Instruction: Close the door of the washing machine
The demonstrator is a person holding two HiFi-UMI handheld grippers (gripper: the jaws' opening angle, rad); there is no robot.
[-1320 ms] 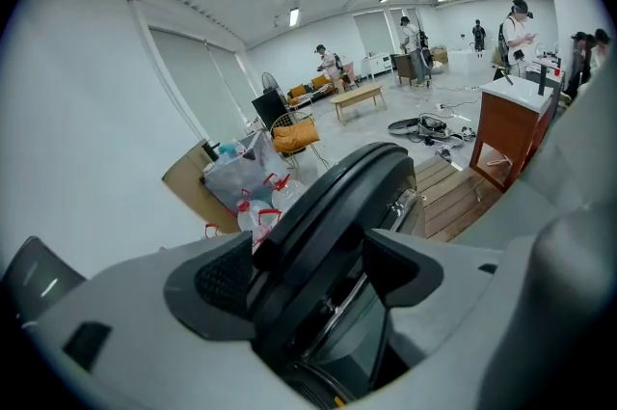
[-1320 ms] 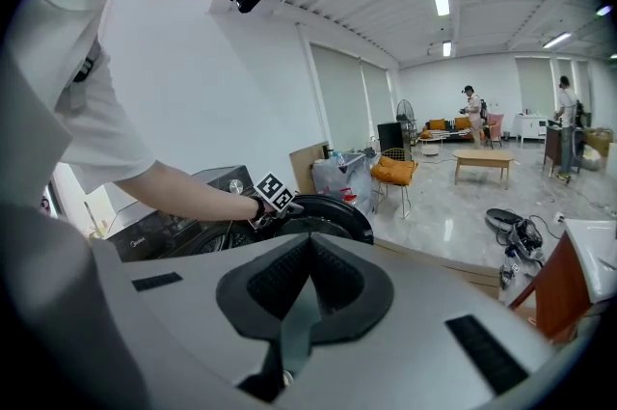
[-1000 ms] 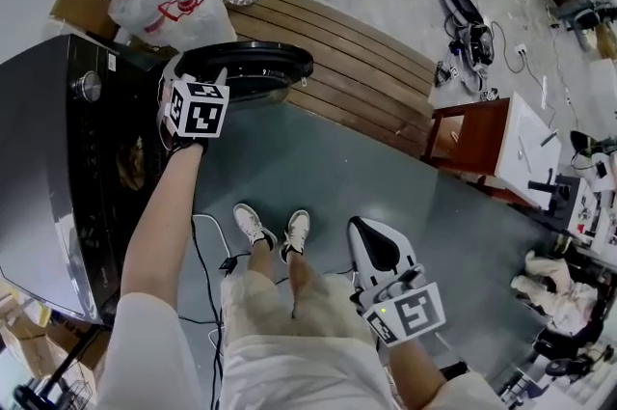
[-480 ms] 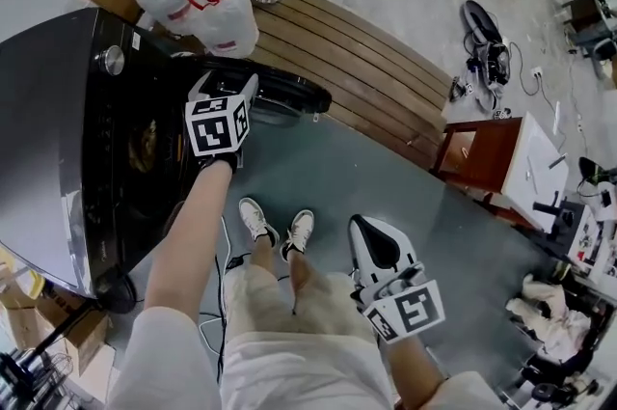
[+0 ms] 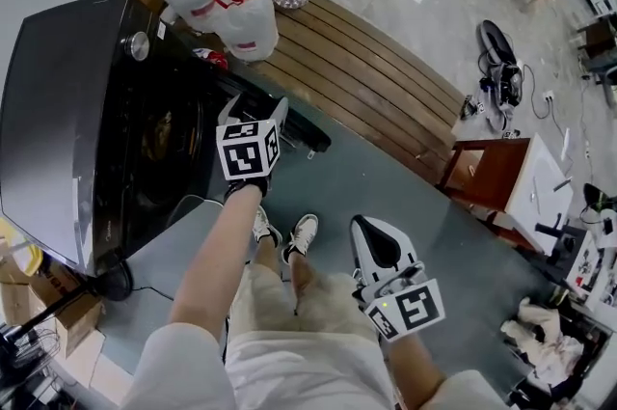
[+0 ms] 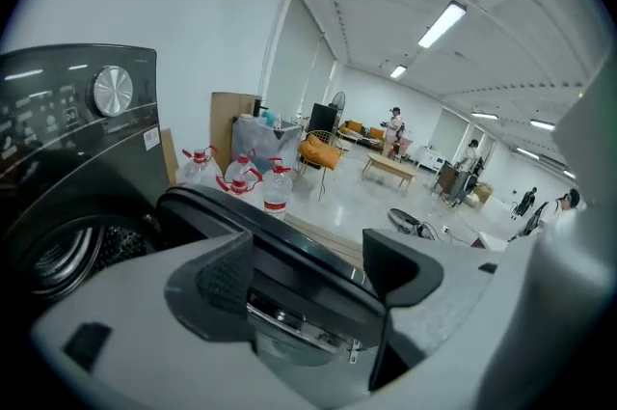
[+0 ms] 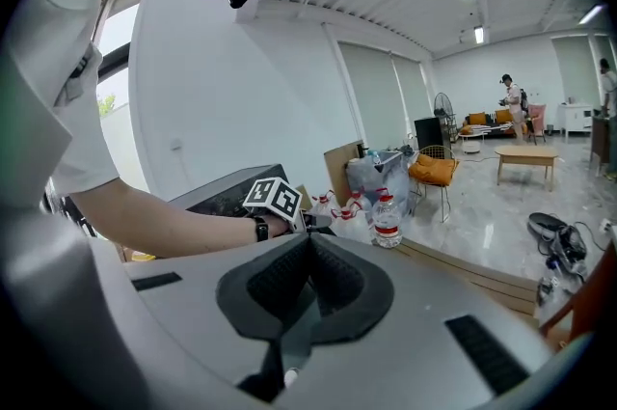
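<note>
Black washer door (image 6: 285,247) half-hidden behind L tongs (image 6: 313,269), spread, R tongs (image 7: 308,275) closed

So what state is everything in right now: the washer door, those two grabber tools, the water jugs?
washing machine door: partly open, not yet latched.
left gripper: jaws apart, the door's edge between them.
right gripper: jaws shut, holding nothing.
water jugs: upright, red caps on.

Head view overhead, gripper views facing washer (image 5: 77,109)
</note>
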